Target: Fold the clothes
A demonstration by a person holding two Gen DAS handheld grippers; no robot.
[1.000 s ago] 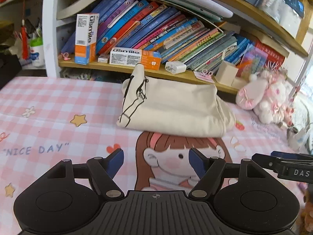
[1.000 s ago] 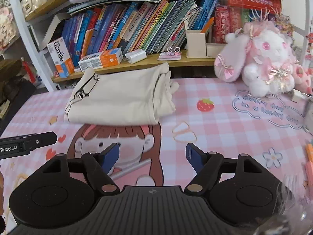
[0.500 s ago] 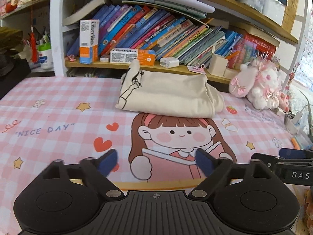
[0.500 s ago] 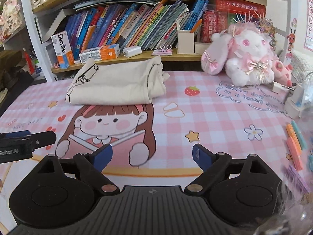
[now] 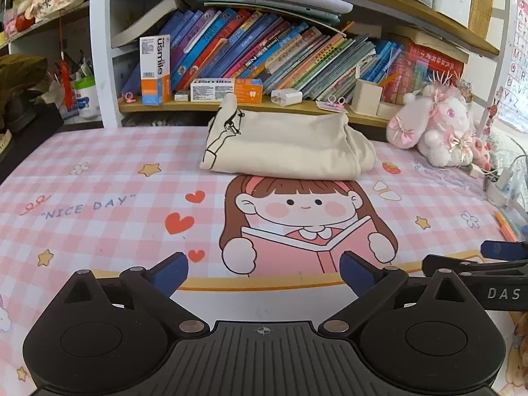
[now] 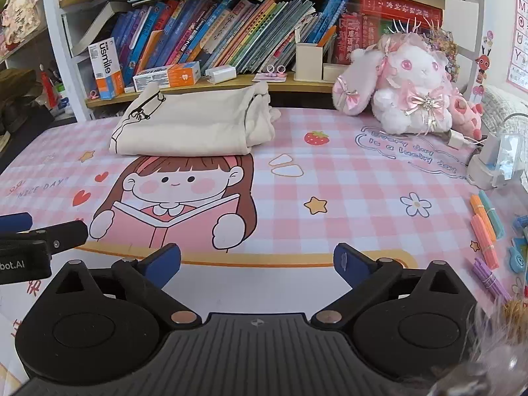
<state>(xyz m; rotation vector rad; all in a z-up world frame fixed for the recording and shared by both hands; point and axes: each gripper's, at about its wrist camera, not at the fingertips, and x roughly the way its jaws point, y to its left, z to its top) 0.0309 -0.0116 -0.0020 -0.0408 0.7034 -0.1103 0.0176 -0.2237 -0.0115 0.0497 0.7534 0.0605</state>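
A cream garment point(image 5: 283, 147) lies folded in a neat rectangle at the far edge of the pink checked mat point(image 5: 99, 217), just below the bookshelf; it also shows in the right wrist view point(image 6: 191, 125). My left gripper point(image 5: 264, 272) is open and empty, hovering over the mat's near edge, well short of the garment. My right gripper point(image 6: 257, 264) is open and empty too, beside the left one. The right gripper's fingers point(image 5: 495, 250) show at the right of the left wrist view, and the left gripper's fingers point(image 6: 19, 221) at the left of the right wrist view.
A bookshelf point(image 5: 264, 105) with books and boxes stands right behind the garment. A pink plush rabbit point(image 6: 406, 89) sits at the back right. A charger and cables point(image 6: 495, 161) and coloured sticks point(image 6: 485, 227) lie at the right edge.
Both grippers have pulled back from the folded garment toward the near edge of the mat. Both stay open and empty. The garment has not moved.
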